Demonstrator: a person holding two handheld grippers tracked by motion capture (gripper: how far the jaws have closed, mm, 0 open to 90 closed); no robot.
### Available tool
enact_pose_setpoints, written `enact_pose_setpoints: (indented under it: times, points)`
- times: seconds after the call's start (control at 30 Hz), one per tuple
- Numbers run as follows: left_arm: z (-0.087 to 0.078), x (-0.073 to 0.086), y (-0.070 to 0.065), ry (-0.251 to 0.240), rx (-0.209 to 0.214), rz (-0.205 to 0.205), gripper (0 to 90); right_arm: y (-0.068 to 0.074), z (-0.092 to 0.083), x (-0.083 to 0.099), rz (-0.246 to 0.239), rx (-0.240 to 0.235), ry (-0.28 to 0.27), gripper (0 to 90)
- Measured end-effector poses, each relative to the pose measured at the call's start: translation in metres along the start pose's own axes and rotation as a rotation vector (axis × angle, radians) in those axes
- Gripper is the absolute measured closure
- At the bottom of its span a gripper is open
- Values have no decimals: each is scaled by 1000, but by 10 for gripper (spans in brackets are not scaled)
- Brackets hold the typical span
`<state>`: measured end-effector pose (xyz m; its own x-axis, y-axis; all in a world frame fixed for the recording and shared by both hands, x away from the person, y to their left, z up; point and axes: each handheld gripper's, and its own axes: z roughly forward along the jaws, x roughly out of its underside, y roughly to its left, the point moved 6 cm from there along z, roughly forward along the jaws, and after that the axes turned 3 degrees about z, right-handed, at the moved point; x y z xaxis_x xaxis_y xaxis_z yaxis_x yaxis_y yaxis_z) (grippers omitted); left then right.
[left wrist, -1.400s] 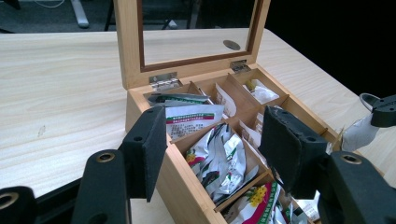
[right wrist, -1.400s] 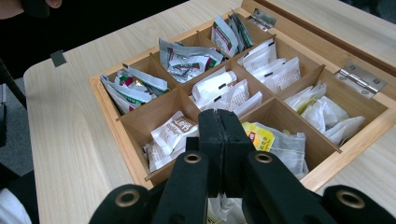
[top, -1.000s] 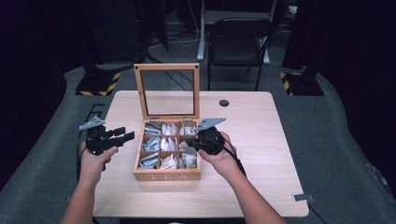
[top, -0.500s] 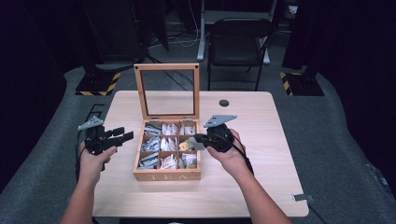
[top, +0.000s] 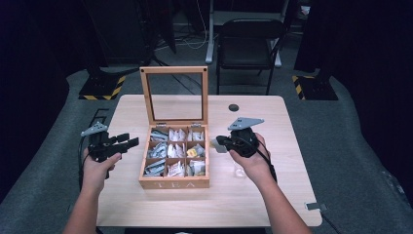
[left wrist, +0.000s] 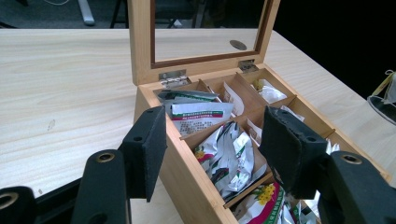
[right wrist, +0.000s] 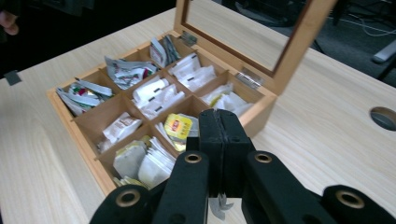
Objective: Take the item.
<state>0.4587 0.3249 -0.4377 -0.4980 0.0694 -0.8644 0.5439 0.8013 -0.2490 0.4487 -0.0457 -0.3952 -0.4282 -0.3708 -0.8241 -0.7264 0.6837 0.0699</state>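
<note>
Two tools | right tool (top: 220, 143) clamps tea bag (top: 216, 145) (beside box (top: 174, 184)) | left tool (top: 127, 142) parted

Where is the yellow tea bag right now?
In the high view the yellow tea bag lies in the tea box, in the middle row's right-hand compartment, just left of the right gripper.

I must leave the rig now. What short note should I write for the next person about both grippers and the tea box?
Left gripper: open, empty, hovering left of the tea box.
Right gripper: shut, apparently on a small pale tea bag, above the table just right of the box.
Box: lid upright, compartments filled with packets.
Done: box opened, one bag apparently taken out.
Left: probably set the bag down, then close the lid.
</note>
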Motion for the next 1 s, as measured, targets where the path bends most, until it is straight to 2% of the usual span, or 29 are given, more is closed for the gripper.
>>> enact_pose_setpoints:
  times: [0.2,0.3,0.5,0.67,1.0]
  points:
    - [0,0,2,-6,-3,3,409,-15,-14,6,9,42,-8,897]
    - [0,1,2,-1,-4,2,409,-21,-20,10,33,57,-13,897]
    - [1,1,4,-4,-8,-1,409,-31,-27,20,33,95,-4,897]
    - [1,3,5,2,-12,-9,409,-35,-30,30,43,118,8,896]
    - [2,4,6,3,-14,-14,409,-38,-29,46,59,131,23,896]
